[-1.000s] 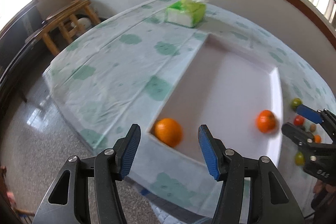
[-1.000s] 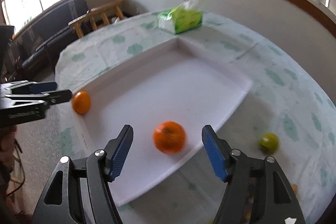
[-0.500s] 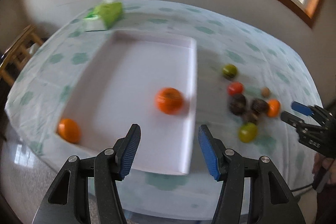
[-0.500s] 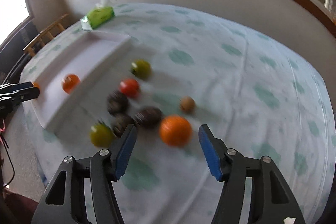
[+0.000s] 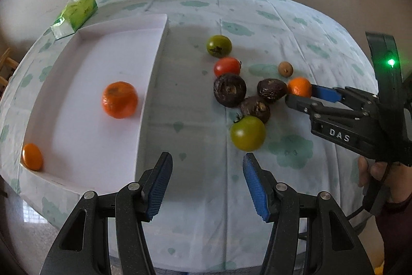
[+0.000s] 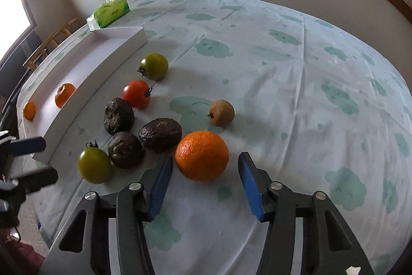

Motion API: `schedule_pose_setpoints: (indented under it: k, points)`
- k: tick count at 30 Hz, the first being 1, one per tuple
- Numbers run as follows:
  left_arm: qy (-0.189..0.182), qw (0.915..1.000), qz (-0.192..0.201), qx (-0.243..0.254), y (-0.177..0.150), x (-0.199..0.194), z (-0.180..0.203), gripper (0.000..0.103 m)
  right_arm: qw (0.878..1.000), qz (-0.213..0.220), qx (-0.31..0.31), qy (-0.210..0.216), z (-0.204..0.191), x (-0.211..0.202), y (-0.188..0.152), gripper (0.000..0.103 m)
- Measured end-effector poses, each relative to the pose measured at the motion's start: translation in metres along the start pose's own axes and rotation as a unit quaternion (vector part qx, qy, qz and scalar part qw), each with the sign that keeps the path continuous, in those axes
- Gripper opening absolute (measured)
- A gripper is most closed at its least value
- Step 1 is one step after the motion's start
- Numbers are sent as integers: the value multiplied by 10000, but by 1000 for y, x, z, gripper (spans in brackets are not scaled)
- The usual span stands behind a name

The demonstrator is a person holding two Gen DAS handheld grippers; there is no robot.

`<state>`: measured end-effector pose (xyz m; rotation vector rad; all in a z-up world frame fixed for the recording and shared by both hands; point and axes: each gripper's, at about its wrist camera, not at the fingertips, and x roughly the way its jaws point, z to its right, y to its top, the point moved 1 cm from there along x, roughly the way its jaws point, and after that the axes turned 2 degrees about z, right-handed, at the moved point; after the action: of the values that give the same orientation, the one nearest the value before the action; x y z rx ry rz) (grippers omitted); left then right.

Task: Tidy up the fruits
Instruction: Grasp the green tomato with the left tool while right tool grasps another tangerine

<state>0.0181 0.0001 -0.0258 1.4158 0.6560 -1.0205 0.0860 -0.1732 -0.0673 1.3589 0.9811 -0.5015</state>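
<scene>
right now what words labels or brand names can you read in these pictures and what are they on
"DAS": white raised letters on the black body of the right gripper, seen from the left wrist camera.
Tissue pack: dark print on its green side, too small and blurred to read.
Nothing else bears readable text: none on the fruits, the white tray or the tablecloth.

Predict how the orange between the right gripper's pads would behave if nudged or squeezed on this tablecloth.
The orange is round, so a nudge would probably roll it. Its dimpled peel likely grips well. The right gripper jaws are closing around it without touching yet; it looks firm enough to hold.
</scene>
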Motion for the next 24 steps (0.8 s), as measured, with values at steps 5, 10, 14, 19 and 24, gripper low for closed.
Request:
schedule_pose_setpoints:
  k: [5,10,14,19,24]
  points:
    - [16,10000,-20,30,3,6,5,58,10000,24,-5,90,-1,3,-1,38]
    - [-16,10000,-63,46,4,12,11,58,9999,89,101,1,1,-1,-3,36]
    - [-56,9999,-101,66,5,17,16,58,9987,148,408,-262,25,-10,-8,36]
    - [-104,9998,-85,132,8,23,24,58,9953,164,742,-596,61,-19,-19,36]
    - [-82,9997,-14,236,14,28,34,58,9919,227,958,-806,81,-23,-27,36]
